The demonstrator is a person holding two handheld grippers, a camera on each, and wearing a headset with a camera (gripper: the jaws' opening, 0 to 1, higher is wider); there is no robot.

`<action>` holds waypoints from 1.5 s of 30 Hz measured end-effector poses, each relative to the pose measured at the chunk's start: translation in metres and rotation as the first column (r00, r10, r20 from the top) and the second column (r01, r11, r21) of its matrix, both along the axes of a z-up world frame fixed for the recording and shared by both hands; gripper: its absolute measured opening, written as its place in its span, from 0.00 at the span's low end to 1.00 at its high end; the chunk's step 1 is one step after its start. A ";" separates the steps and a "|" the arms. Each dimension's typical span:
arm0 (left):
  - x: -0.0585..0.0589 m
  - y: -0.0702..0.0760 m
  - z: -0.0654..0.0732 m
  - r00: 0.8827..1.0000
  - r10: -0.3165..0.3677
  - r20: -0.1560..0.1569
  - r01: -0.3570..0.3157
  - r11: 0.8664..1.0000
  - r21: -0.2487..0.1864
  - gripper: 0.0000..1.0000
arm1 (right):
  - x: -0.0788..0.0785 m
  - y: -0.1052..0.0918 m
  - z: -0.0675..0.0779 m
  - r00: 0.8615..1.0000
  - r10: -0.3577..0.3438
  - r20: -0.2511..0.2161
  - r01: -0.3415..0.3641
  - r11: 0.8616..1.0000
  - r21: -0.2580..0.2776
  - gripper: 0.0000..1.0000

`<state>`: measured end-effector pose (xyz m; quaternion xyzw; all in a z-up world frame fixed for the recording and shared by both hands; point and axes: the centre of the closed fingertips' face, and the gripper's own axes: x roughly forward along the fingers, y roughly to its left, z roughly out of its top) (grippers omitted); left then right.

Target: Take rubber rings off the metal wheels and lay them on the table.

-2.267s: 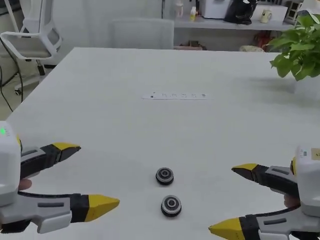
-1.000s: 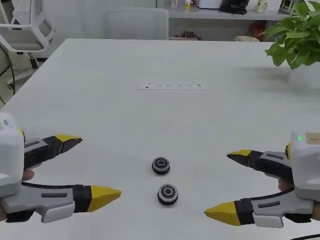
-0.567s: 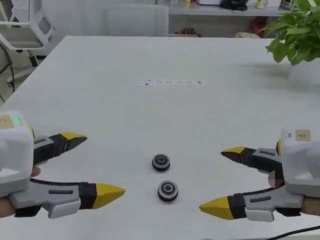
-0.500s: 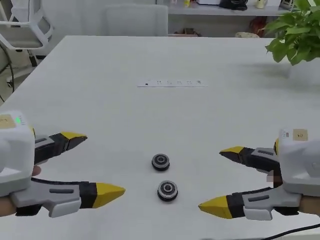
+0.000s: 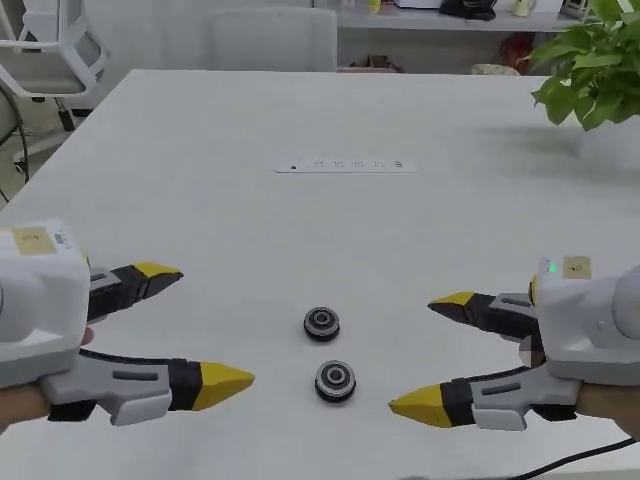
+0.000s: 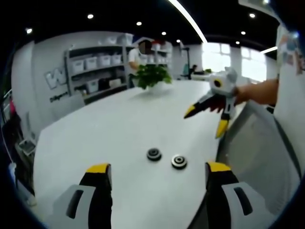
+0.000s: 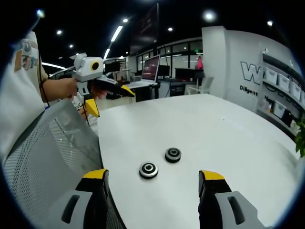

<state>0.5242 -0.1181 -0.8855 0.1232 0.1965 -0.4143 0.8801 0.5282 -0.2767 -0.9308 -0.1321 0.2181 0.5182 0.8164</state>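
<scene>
Grey wall lettering [image 7: 251, 71] begins with W; two wheels [image 5: 322, 323] lie on table [image 5: 300, 230].

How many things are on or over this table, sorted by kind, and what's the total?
Wheels: 2, far wheel and near wheel
Grippers: 2, left gripper and right gripper, both open
Plant: 1
White socket strip: 1
Total: 6
</scene>
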 end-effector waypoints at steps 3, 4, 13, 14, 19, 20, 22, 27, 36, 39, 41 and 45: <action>0.002 0.000 -0.002 1.000 -0.004 0.001 0.004 1.000 0.006 0.81 | 0.001 0.000 -0.001 1.000 0.004 0.002 -0.004 1.000 -0.001 0.75; 0.003 0.000 -0.003 1.000 -0.005 -0.001 0.005 1.000 0.010 0.81 | 0.002 0.001 -0.002 1.000 0.005 0.001 -0.005 1.000 -0.001 0.75; 0.009 -0.003 -0.007 1.000 -0.012 -0.005 0.012 1.000 0.015 0.80 | 0.004 0.003 -0.007 1.000 0.020 -0.003 -0.020 1.000 -0.020 0.73; 0.010 -0.004 -0.008 1.000 -0.015 -0.006 0.015 1.000 0.019 0.80 | 0.005 0.003 -0.009 1.000 0.023 -0.003 -0.023 0.999 -0.023 0.73; 0.011 -0.006 -0.011 1.000 -0.025 -0.010 0.025 0.999 0.028 0.80 | 0.007 0.005 -0.013 0.999 0.037 -0.001 -0.037 0.999 -0.036 0.72; 0.012 -0.006 -0.011 1.000 -0.026 -0.010 0.027 0.999 0.030 0.80 | 0.007 0.006 -0.013 0.999 0.039 -0.001 -0.039 0.999 -0.037 0.71; 0.013 -0.007 -0.012 1.000 -0.029 -0.010 0.029 0.999 0.033 0.80 | 0.008 0.006 -0.015 0.999 0.042 0.000 -0.042 0.998 -0.041 0.70; 0.016 -0.009 -0.016 0.999 -0.039 -0.013 0.039 0.998 0.043 0.79 | 0.010 0.006 -0.019 0.999 0.052 -0.004 -0.053 0.997 -0.051 0.68; 0.018 -0.014 -0.023 0.998 -0.059 -0.025 0.060 0.997 0.054 0.77 | 0.012 0.005 -0.026 0.997 0.072 -0.005 -0.072 0.995 -0.072 0.64; 0.019 -0.015 -0.025 0.997 -0.067 -0.030 0.069 0.996 0.058 0.76 | 0.014 0.006 -0.028 0.997 0.081 -0.003 -0.081 0.994 -0.076 0.62; 0.020 -0.016 -0.027 0.997 -0.072 -0.034 0.074 0.995 0.063 0.76 | 0.014 0.007 -0.029 0.996 0.086 -0.003 -0.086 0.993 -0.079 0.61; 0.021 -0.017 -0.030 0.996 -0.079 -0.040 0.081 0.995 0.066 0.75 | 0.016 0.008 -0.031 0.995 0.097 -0.001 -0.096 0.992 -0.084 0.59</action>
